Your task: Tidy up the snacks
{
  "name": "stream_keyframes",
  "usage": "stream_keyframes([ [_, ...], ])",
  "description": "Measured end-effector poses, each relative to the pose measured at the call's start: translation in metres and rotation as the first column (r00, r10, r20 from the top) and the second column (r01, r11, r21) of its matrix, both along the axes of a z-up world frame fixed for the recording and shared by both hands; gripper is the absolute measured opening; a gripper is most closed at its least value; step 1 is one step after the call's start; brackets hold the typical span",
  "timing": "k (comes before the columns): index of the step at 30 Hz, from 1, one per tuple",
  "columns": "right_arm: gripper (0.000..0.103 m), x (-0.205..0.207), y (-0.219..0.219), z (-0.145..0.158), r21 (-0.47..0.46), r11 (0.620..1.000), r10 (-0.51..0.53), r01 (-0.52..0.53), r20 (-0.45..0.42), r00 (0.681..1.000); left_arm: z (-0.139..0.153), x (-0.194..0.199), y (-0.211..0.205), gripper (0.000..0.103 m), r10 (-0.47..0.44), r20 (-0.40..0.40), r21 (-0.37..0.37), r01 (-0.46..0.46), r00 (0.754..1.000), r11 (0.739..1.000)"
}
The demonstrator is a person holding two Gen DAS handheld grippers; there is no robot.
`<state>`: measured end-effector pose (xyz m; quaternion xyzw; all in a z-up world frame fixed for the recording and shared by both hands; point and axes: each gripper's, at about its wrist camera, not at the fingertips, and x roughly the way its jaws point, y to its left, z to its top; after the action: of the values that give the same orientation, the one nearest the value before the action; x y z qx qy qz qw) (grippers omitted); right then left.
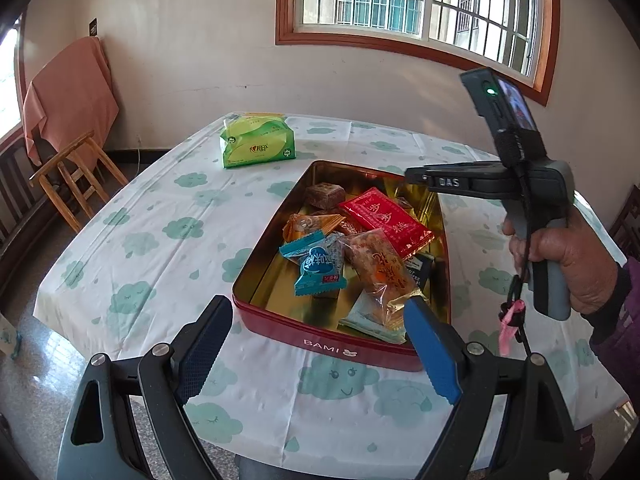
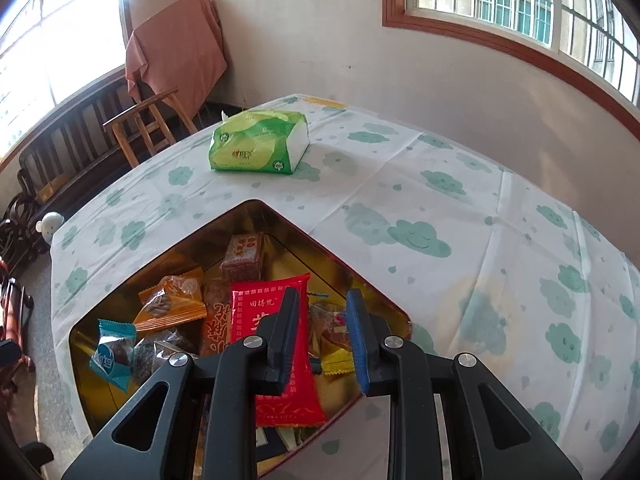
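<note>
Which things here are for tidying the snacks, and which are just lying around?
For the job:
- red tin
- red snack packet
- blue candy packet
- orange snack packet
- brown wrapped block

Just lying about:
- green tissue pack
- wooden stool
- pink cloth

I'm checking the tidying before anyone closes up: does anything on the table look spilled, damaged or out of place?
Nothing stands out. The wrapped snacks lie loosely heaped inside the red tin, none spilled onto the tablecloth. The green tissue pack sits apart, intact.
</note>
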<state>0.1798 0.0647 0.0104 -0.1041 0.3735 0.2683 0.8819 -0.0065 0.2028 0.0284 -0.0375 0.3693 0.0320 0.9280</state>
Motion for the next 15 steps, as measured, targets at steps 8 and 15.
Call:
stream_keyframes([
  [8,0.049,-0.029,-0.147,-0.024,-0.097,0.967,-0.236,0.237,0.016,0.972,0.007,-0.008,0.004,0.085,0.024,0.024,0.006,-0.024,0.999,1.000],
  [15,0.050,-0.017,-0.296,-0.053,-0.153,0.858,-0.503,0.491,-0.052,0.863,0.016,-0.010,-0.009,0.085,0.031,0.029,0.035,-0.032,0.999,0.999],
])
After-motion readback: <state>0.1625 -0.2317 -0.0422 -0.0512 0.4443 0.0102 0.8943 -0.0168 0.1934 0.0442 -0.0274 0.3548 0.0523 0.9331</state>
